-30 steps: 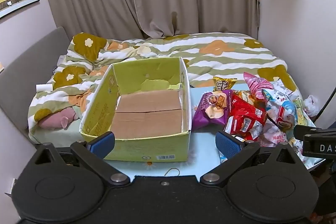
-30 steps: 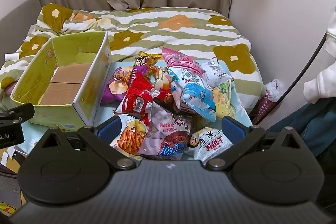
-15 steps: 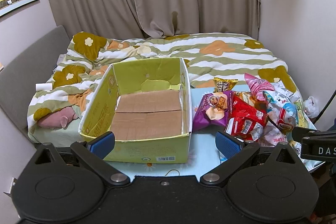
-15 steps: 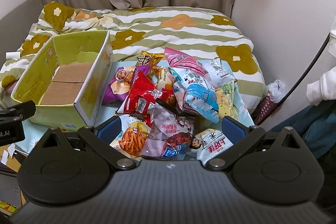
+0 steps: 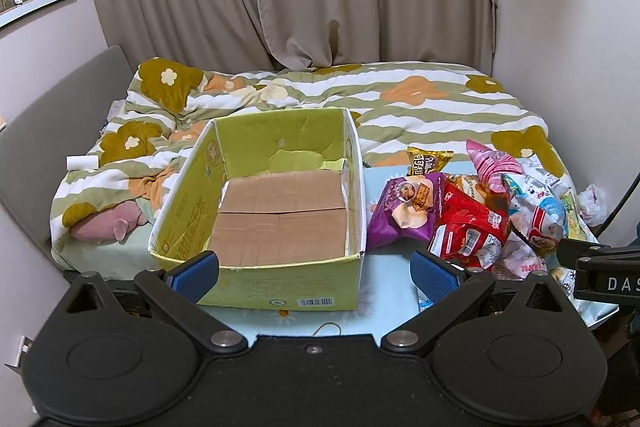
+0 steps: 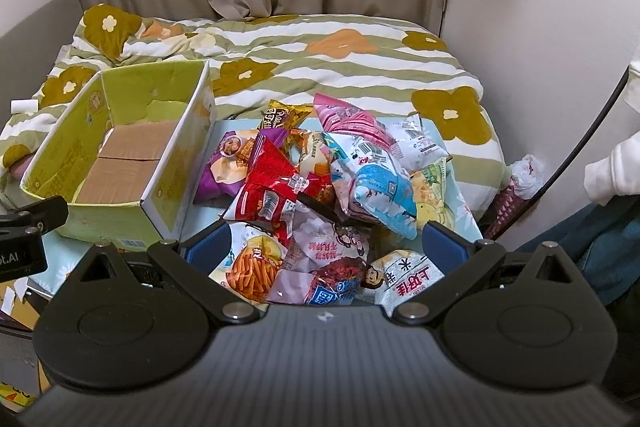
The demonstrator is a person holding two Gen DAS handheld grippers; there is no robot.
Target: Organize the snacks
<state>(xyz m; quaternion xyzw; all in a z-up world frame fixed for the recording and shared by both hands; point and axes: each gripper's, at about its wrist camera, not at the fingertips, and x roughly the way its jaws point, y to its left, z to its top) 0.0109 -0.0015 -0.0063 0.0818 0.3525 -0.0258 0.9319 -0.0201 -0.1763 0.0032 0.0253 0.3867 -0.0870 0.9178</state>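
Observation:
An open green cardboard box (image 5: 280, 279) with a bare brown floor stands on a light blue table (image 5: 392, 287); it also shows in the right wrist view (image 6: 168, 195). A pile of snack bags lies to its right, with a purple bag (image 5: 404, 211), a red bag (image 5: 468, 231) and a blue-white bag (image 6: 380, 195). My left gripper (image 5: 314, 273) is open and empty in front of the box. My right gripper (image 6: 326, 243) is open and empty above the near bags: an orange-sticks bag (image 6: 252, 267) and a pale purple bag (image 6: 328, 255).
Behind the table is a bed with a green striped flower quilt (image 5: 400, 99), curtains and walls beyond. A pink plush (image 5: 108, 227) lies at the bed's left edge. A person's white sleeve (image 6: 616, 167) and a black cable are at the right.
Both grippers have risen or drawn back a little, so the box and bags sit slightly lower in view. Nothing was taken hold of.

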